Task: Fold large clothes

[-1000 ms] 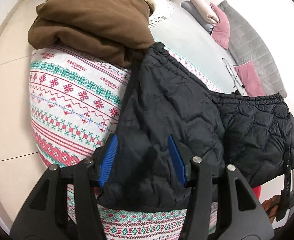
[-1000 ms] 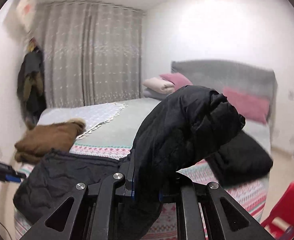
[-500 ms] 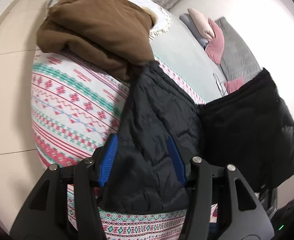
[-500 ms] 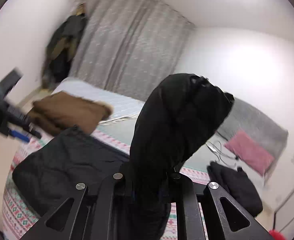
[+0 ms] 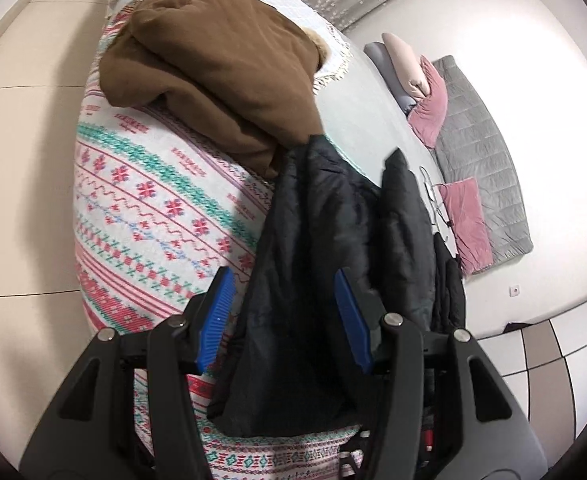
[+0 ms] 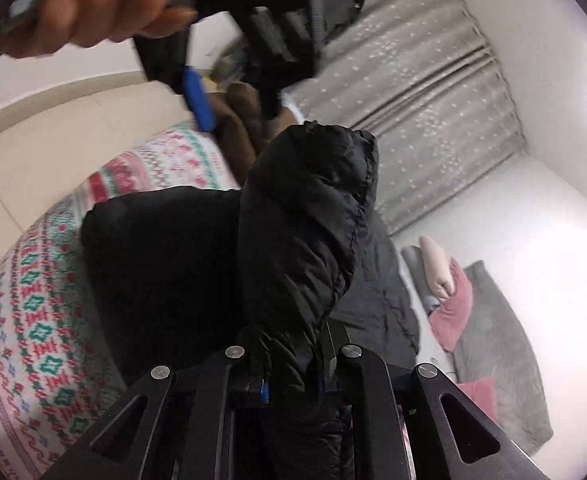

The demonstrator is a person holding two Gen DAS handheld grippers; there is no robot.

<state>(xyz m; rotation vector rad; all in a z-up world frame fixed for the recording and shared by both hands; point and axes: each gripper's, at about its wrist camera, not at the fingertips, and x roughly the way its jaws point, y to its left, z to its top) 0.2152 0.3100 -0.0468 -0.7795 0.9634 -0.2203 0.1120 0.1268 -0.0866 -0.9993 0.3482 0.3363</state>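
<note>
A black quilted garment [image 5: 325, 240] lies on the patterned blanket [image 5: 145, 200] at the bed's foot. My left gripper [image 5: 283, 320] is open, its blue pads above the garment's near end, holding nothing. My right gripper [image 6: 293, 376] is shut on a bunched fold of the black garment [image 6: 305, 216] and holds it up over the rest of it [image 6: 165, 264]. The left gripper [image 6: 229, 64], held in a hand, shows at the top of the right wrist view.
A folded brown coat [image 5: 213, 64] lies on the bed beyond the garment. Pink and grey pillows [image 5: 421, 84] and a grey headboard [image 5: 481, 152] are farther back. Cables [image 5: 433, 200] lie on the bed. Tiled floor [image 5: 17, 160] is to the left. Grey curtains [image 6: 413, 80] hang behind.
My right gripper has carried the lifted half of the black garment leftward over the other half. My left gripper has stayed open and tilted toward the bed's head.
</note>
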